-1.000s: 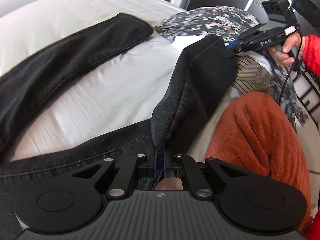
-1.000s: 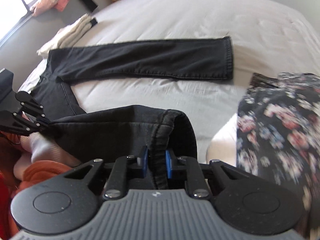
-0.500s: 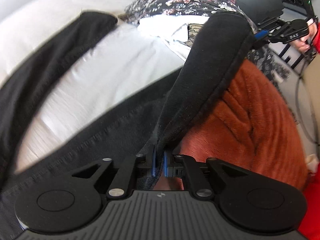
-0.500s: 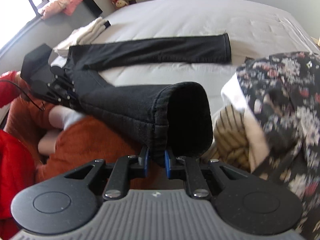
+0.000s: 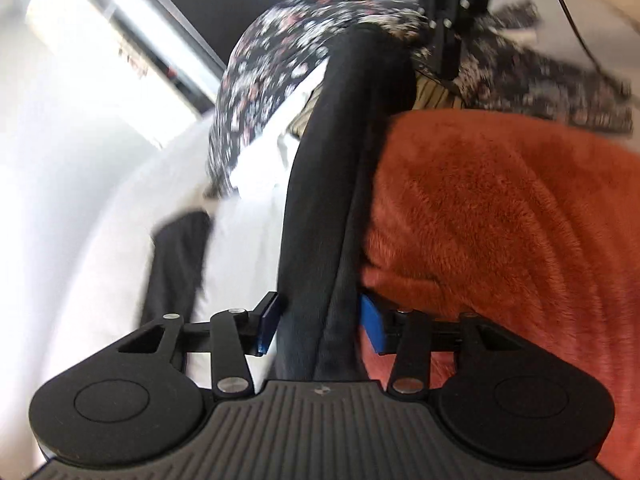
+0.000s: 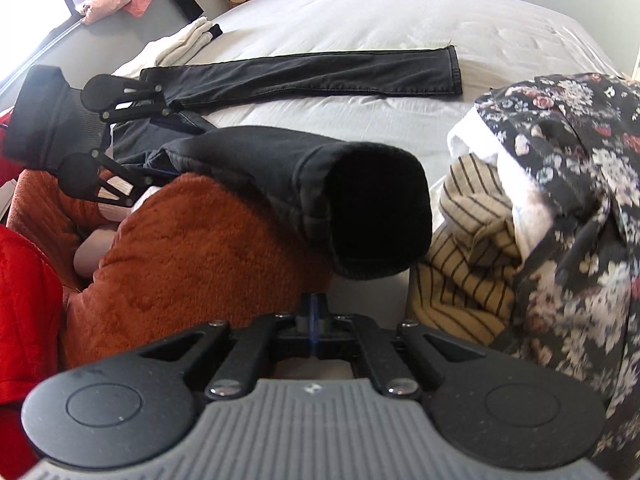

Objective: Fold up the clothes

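1. The left claw (image 5: 318,322) is standing partly wide, its jaws having just been opening; the near leg of the jeans (image 5: 340,200) is running between the pads, which look clear of the cloth, though blur is making this hard to judge.
2. The right claw (image 6: 314,322) is sitting closed with nothing between its pads; the cuff (image 6: 376,216) is lying just beyond it, released.
3. The jeans (image 6: 312,76) are lying partly on the bed (image 6: 380,20): the far leg is stretching flat from left to right, its hem pointing right. The near leg is draped over a rust fleece (image 6: 200,248), its long axis also running left to right, its open cuff facing the right claw.
4. Risk, as I judge it: with neither claw gripping, the near leg may be slipping off the fleece and bunching, spoiling the fold.
5. Another risk: the cuff is resting next to a striped top (image 6: 472,248) and a floral cloth (image 6: 580,184); a regrasp could be catching those too.
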Available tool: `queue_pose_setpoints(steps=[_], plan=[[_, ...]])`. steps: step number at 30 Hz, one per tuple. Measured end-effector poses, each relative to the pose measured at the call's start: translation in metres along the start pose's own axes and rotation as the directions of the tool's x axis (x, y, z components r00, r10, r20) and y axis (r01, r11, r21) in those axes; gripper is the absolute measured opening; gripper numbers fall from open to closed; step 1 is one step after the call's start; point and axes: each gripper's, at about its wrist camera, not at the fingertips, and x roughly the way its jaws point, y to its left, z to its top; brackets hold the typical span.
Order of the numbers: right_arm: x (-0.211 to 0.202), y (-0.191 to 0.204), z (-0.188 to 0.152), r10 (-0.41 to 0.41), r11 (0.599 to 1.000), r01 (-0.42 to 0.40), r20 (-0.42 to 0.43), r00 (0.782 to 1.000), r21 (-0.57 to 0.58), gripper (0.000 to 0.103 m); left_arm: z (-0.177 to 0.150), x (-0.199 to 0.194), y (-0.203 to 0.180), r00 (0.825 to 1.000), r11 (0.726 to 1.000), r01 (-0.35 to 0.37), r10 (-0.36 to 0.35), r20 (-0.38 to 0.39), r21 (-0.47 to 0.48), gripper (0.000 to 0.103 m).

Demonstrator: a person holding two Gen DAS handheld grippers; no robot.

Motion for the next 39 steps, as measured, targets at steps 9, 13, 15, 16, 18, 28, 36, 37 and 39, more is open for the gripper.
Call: queue_pose_setpoints(steps=[9,13,15,16,18,28,36,37,39], plan=[[-0.030,0.073,0.023,-0.154,0.937,0.175,0.093,0.984,-0.303,0.036,0.015,0.003,-0.022,0.999,0.991,-0.045,0.044,0.008,0.123,0.010],[-0.016,0.132,0.027,-0.265,0.744,0.311,0.165,0.950,-0.592,0.054,0.021,0.002,-0.001,0.999,0.999,0.036,-0.036,0.002,-0.021,0.008],[0.002,0.152,0.021,-0.326,0.609,0.368,0.201,0.924,-0.703,0.054,0.025,0.002,0.019,0.995,0.984,0.104,-0.104,0.008,-0.146,0.008],[0.014,0.157,0.016,-0.366,0.530,0.394,0.216,0.905,-0.751,0.054,0.026,0.002,0.028,0.991,0.971,0.130,-0.131,0.009,-0.200,0.008],[0.037,0.163,0.005,-0.451,0.374,0.431,0.245,0.858,-0.821,0.054,0.026,0.001,0.044,0.984,0.944,0.175,-0.175,0.022,-0.279,0.007],[0.086,0.148,-0.024,-0.582,0.038,0.432,0.331,0.742,-0.901,0.041,0.020,0.008,0.079,0.951,0.839,0.298,-0.301,0.067,-0.456,0.008],[0.081,0.148,-0.011,-0.571,0.159,0.388,0.236,0.786,-0.908,0.009,0.016,0.000,0.069,0.953,0.872,0.301,-0.285,0.100,-0.386,0.012],[0.076,0.149,-0.008,-0.564,0.183,0.365,0.207,0.800,-0.913,0.008,0.015,-0.005,0.066,0.956,0.883,0.293,-0.272,0.109,-0.367,0.014],[0.064,0.151,0.005,-0.558,0.224,0.362,0.186,0.809,-0.905,0.007,0.010,-0.016,0.062,0.958,0.899,0.286,-0.257,0.130,-0.331,0.023]])
